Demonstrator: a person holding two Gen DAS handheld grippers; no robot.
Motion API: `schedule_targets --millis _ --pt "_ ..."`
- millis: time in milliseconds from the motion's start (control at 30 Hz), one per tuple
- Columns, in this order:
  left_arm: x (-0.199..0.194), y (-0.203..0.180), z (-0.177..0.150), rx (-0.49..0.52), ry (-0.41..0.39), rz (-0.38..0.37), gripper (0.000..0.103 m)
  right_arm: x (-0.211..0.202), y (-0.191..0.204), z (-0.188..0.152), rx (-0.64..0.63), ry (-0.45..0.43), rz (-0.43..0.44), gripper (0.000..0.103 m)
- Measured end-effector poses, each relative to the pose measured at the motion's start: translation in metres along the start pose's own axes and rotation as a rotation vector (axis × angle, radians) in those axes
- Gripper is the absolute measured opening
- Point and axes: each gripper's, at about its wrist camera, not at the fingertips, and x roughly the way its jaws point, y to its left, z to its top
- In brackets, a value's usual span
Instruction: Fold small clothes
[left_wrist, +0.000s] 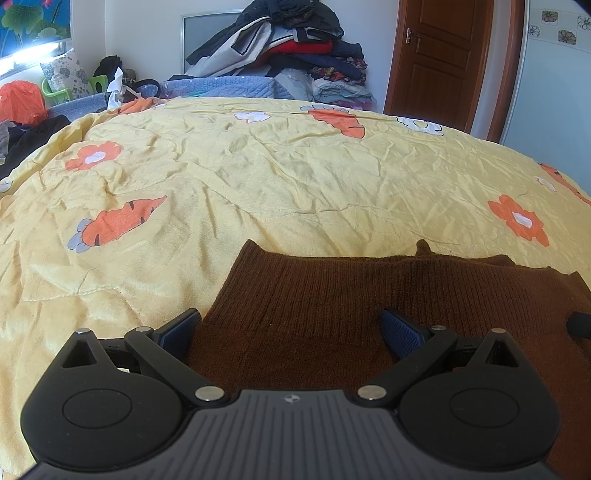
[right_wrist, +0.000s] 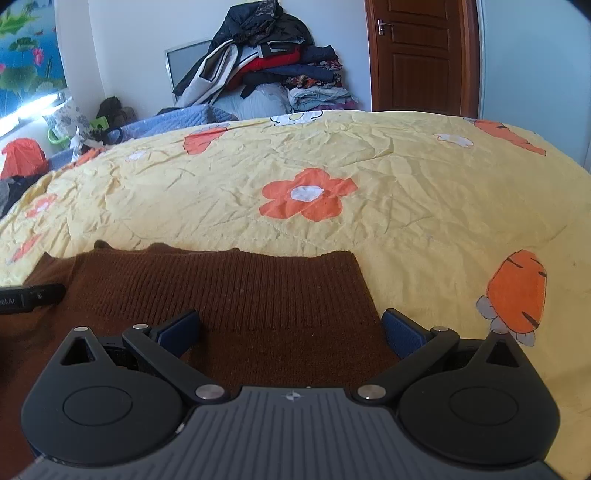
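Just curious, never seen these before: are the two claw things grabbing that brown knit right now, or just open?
Left gripper: open, holding nothing, over the brown sweater.
Right gripper: open, holding nothing, over the same sweater.

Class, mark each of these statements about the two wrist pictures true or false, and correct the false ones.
1. The brown knit garment lies on a yellow quilt printed with carrots and flowers. True.
2. The left gripper is shut on the garment. False: its jaws stand wide apart, with the knit lying between them.
3. The right gripper is open. True.
4. The wooden door at the back stands wide open. False: it is closed.
5. A pile of clothes is stacked against the far wall. True.
6. The garment is blue. False: it is brown.
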Motion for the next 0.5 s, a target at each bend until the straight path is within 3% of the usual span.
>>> schedule_targets --millis 167,300,400,500 --pt "-0.026 0.015 -0.006 -0.092 0.006 0.004 0.103 0.000 0.000 0.000 0.004 -0.001 0.001 0.103" --pt "-0.086 0.034 -0.033 -0.193 -0.070 -0.131 0.103 -0.001 -0.003 0.000 0.018 -0.008 0.014 0.103" --pt "-0.103 0.029 -0.051 -0.131 -0.044 -0.220 0.103 -0.002 -0.004 0.000 0.031 -0.013 0.024 0.103" --pt "-0.088 0.015 -0.064 -0.005 -0.016 -0.161 0.103 -0.001 -0.001 -0.001 0.022 -0.009 0.017 0.103"
